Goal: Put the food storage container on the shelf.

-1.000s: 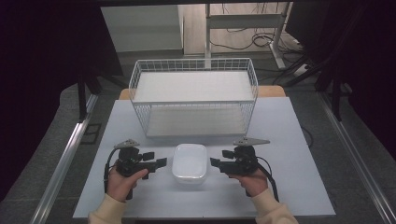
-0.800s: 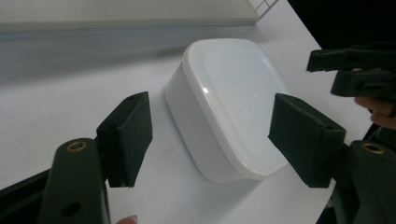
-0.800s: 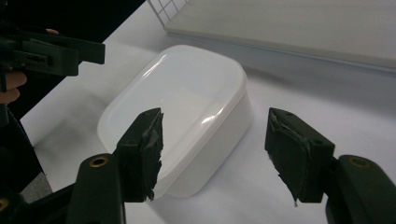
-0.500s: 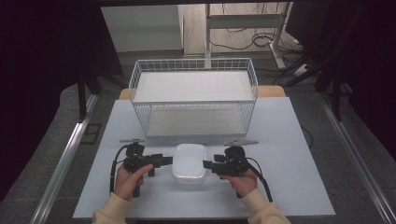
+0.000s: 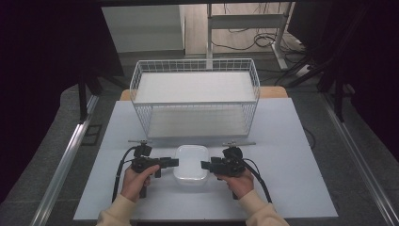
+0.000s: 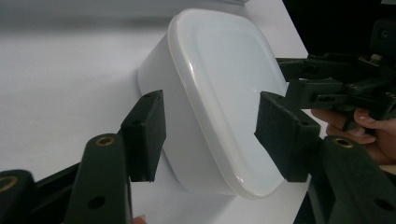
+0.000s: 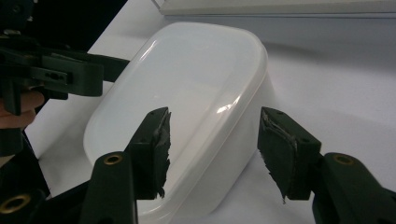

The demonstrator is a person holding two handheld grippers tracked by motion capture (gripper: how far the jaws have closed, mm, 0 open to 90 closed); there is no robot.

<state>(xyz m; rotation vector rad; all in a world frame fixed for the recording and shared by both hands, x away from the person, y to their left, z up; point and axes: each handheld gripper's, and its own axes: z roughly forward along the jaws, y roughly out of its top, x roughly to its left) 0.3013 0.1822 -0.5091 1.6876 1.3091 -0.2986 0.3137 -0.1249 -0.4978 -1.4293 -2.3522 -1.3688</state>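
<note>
A white lidded plastic container (image 5: 190, 162) sits on the table in front of the wire basket. My left gripper (image 5: 172, 163) points at its left side and my right gripper (image 5: 206, 165) at its right side. In the left gripper view the container (image 6: 219, 93) lies tilted across the frame, and the left gripper (image 6: 215, 135) stands open with its jaws straddling the near edge. The right gripper (image 6: 336, 88) shows beyond it. In the right gripper view the right gripper (image 7: 217, 149) is open around the rim of the container (image 7: 187, 88), and the left gripper (image 7: 56, 74) faces it.
A white wire basket (image 5: 195, 106) with a flat white floor stands just behind the container, mid-table. The pale table top (image 5: 291, 155) has bare room to both sides. A metal rail (image 5: 66, 160) runs along the left edge.
Both grippers have moved inward from the sides and now reach the container's left and right edges. The container has not moved.
</note>
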